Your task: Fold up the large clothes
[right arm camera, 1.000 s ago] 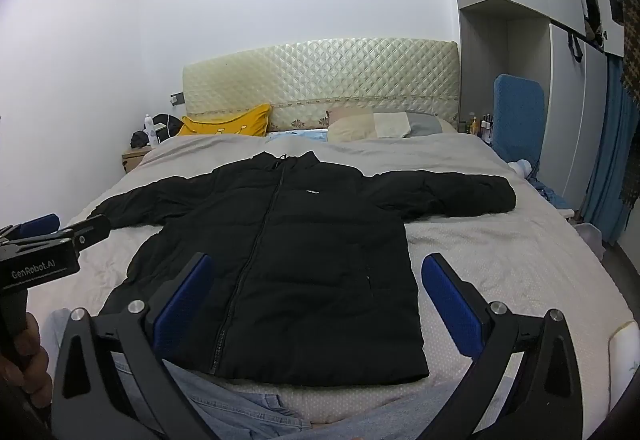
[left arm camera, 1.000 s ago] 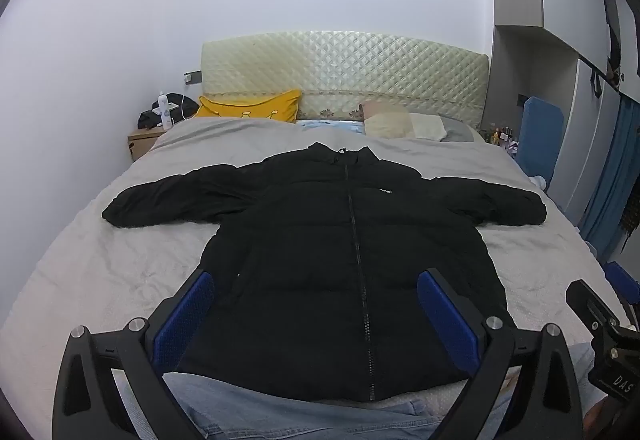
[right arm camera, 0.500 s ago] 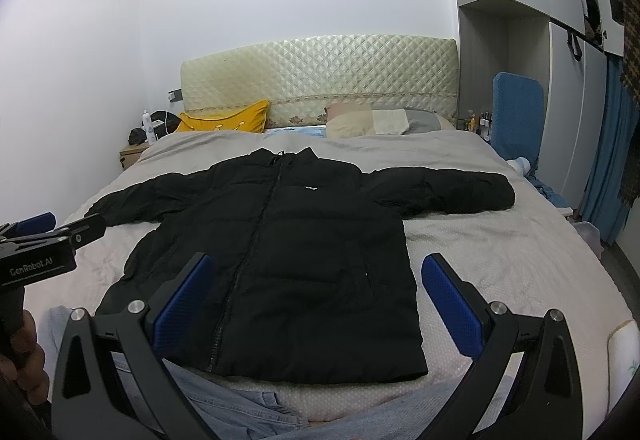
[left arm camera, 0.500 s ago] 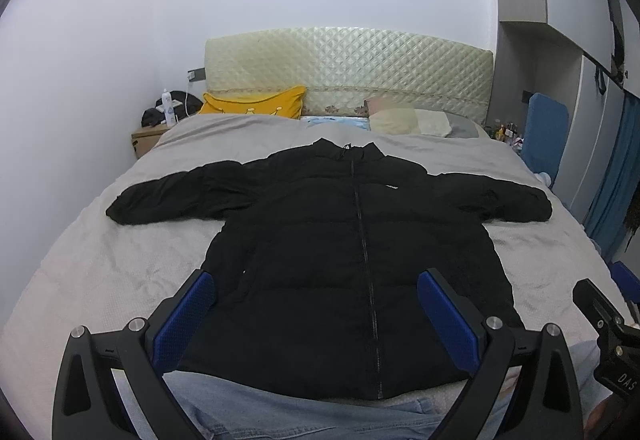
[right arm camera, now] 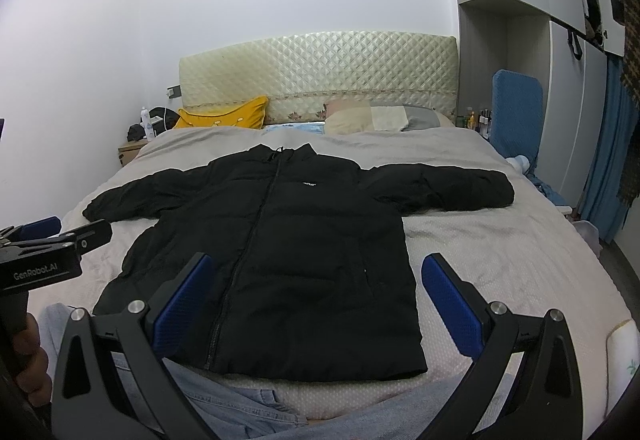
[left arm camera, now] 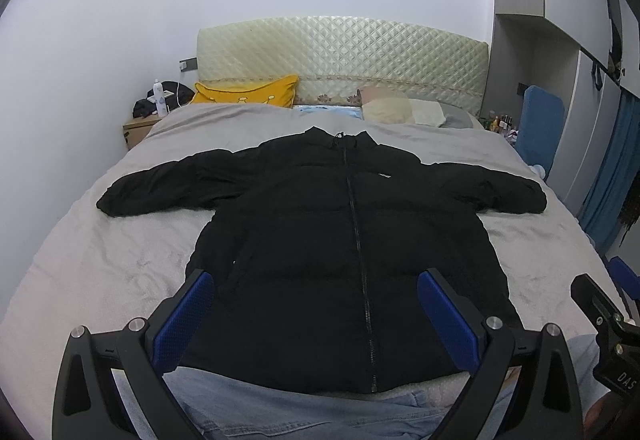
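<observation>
Lying flat and zipped on the grey-covered bed [left arm camera: 80, 272], the black puffer jacket [left arm camera: 344, 240] has both sleeves spread out, collar toward the quilted cream headboard [left arm camera: 340, 55]. Left gripper [left arm camera: 316, 308] hovers wide open over its hem; right gripper [right arm camera: 316, 296] likewise, fingers spread, holding nothing.

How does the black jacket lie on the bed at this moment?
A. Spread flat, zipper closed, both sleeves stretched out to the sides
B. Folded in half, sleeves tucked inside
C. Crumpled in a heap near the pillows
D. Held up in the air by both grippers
A: the black jacket lies flat on the bed, zipped up, sleeves out to both sides; the left gripper and right gripper are open and hold nothing.
</observation>
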Motion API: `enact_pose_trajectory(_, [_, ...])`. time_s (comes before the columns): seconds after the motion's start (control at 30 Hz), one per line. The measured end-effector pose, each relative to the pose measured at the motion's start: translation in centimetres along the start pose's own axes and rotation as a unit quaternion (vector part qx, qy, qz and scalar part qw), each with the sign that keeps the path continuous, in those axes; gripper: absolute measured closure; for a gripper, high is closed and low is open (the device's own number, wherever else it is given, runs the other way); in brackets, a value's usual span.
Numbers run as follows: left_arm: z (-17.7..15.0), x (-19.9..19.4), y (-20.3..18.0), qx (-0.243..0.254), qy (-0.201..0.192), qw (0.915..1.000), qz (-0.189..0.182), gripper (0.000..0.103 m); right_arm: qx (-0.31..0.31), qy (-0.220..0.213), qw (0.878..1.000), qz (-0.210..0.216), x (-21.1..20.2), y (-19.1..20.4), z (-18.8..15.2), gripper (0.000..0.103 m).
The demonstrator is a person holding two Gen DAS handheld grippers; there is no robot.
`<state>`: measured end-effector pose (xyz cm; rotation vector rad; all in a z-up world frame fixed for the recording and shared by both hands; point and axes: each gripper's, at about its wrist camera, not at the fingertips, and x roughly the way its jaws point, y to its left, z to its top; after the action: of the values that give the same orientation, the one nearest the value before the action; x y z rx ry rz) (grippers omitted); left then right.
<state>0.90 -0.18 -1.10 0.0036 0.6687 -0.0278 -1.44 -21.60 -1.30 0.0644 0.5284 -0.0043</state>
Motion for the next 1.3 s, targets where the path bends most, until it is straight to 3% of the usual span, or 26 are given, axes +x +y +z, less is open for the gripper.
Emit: enact_pose_trajectory(1.3, [-0.1,0.8,-0.3,0.004,0.007,0.9999,-0.015,0.0,0.006,0.015,1.0,0.003,1.0,0.0,0.0,0.0])
